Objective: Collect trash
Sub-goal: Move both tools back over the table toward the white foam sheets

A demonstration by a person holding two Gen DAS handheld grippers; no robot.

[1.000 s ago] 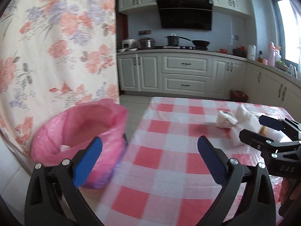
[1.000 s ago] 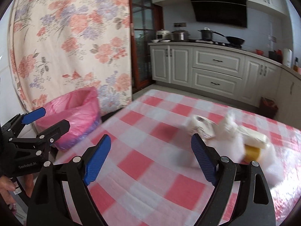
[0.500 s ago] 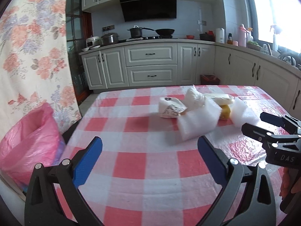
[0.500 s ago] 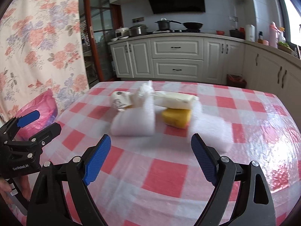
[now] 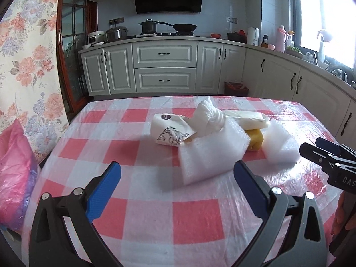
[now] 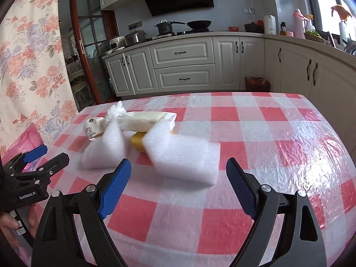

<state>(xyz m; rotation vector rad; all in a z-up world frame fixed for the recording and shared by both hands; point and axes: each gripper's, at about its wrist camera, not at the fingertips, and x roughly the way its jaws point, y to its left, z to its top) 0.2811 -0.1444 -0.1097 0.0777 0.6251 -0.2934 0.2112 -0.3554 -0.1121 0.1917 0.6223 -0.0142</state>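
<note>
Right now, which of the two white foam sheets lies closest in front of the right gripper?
The flat white foam sheet right of the yellow block, directly ahead of the right gripper; the other foam sheet lies further left.

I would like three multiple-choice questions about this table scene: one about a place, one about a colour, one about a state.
1. Where is the pink bag?
A. beyond the table's left edge
B. among the trash
C. on the counter

2. What colour is the block partly hidden under the foam sheets?
A. green
B. yellow
C. black

3. How are the two tools?
A. both open, empty
B. both shut on foam
C. left shut on the paper cup

Answers: 1 A, it sits lower, beside the checked tablecloth. 2 B, the yellow block peeks out by the foam sheet. 3 A, left tool and right tool hold nothing.
</note>
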